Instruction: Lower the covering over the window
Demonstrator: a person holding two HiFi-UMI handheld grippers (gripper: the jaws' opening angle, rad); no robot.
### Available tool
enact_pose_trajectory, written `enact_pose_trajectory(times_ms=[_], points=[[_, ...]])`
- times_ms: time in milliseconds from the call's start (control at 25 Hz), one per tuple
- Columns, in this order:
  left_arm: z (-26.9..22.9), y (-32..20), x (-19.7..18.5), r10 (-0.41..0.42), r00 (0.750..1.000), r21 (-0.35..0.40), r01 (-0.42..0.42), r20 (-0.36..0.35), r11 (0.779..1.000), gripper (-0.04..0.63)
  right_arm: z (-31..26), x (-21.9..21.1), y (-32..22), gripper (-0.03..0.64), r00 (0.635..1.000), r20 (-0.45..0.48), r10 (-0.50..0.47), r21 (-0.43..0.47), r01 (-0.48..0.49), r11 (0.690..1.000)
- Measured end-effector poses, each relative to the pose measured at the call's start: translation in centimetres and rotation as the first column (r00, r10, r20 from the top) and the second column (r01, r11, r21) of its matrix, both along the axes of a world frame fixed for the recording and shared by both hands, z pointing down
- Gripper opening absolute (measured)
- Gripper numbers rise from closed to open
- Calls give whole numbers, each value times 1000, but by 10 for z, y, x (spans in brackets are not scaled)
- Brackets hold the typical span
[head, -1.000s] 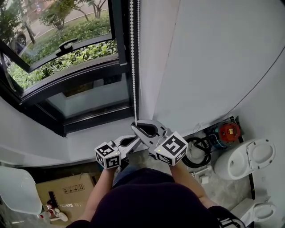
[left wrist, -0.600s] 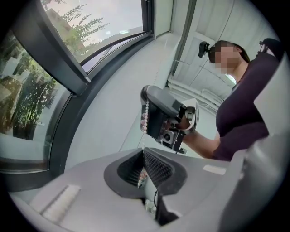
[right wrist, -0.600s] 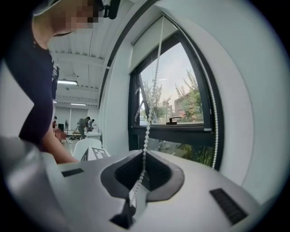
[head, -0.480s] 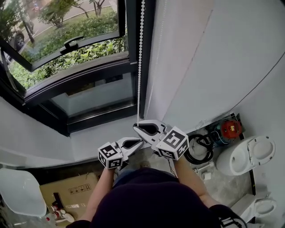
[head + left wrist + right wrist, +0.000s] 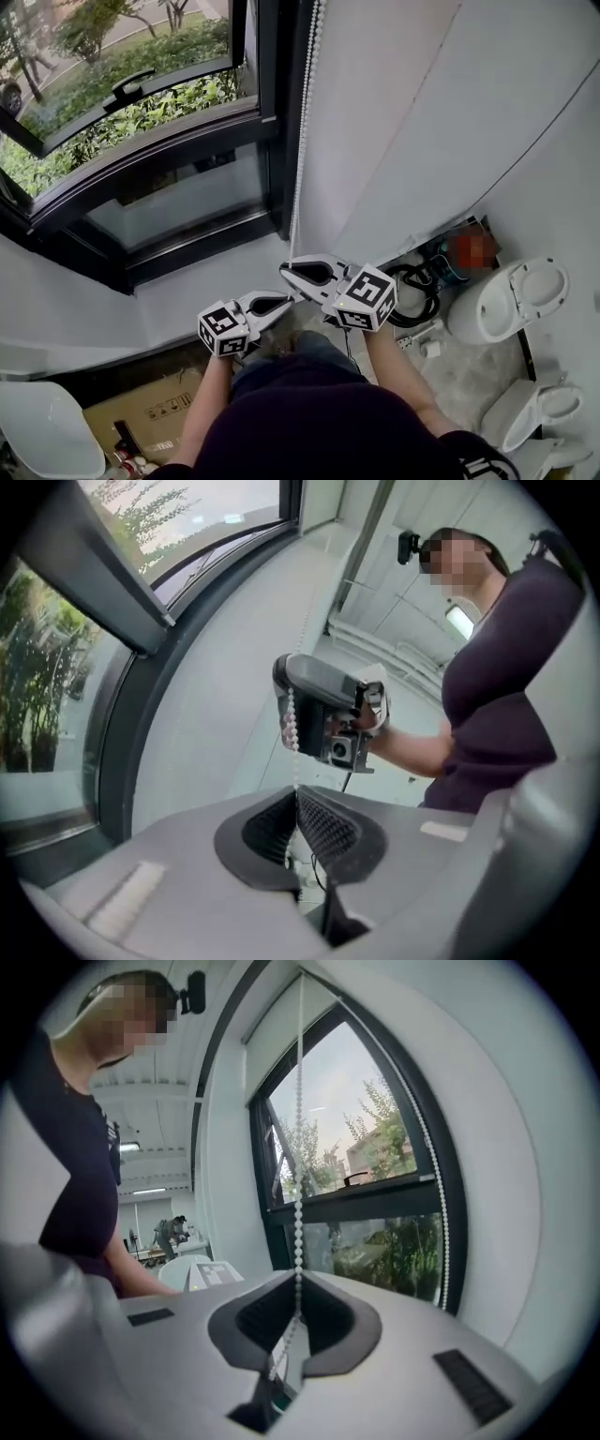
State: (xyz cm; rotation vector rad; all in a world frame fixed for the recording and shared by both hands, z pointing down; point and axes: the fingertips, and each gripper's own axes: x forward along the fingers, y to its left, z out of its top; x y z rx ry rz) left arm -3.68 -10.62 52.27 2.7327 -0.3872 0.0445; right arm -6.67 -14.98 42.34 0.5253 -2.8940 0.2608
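Black-framed window [image 5: 270,112] sits upper left. Left gripper [image 5: 281,301] is clamped on the white beaded cord [image 5: 301,159], which hangs down the frame's right edge. Right gripper [image 5: 289,271] pinches the same cord just above the left one.

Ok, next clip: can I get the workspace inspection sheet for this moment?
Surface: no worktable seen; pale floor, partly covered.
Job's things: white bead chain hangs beside the window; the covering itself is not clearly seen.
Clutter: cardboard box, white toilet and second toilet on the floor.
Tools: right tool shut on the bead chain; left tool shut on it lower down.
Cables: black coil, hose or cable, by the wall.
Surroundings: the window's upper sash is tilted open, greenery outside; white wall.
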Motion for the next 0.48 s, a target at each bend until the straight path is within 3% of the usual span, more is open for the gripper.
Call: enact_pose_trajectory(times_ms=[240,400,480], points=[[-5,11,-1,47,997,-7,-47,-60,999,14,1,4,1,14,999,32,27,-16,-27,1000],[-6,14,5,82,996,6,-82,-43,997,14,22,4,2,14,998,-58,15,-25,-16,1000],[-6,14,4,81,996,6,-81,-33,997,15,30,5,5,14,999,-43,12,-54,-15,998]])
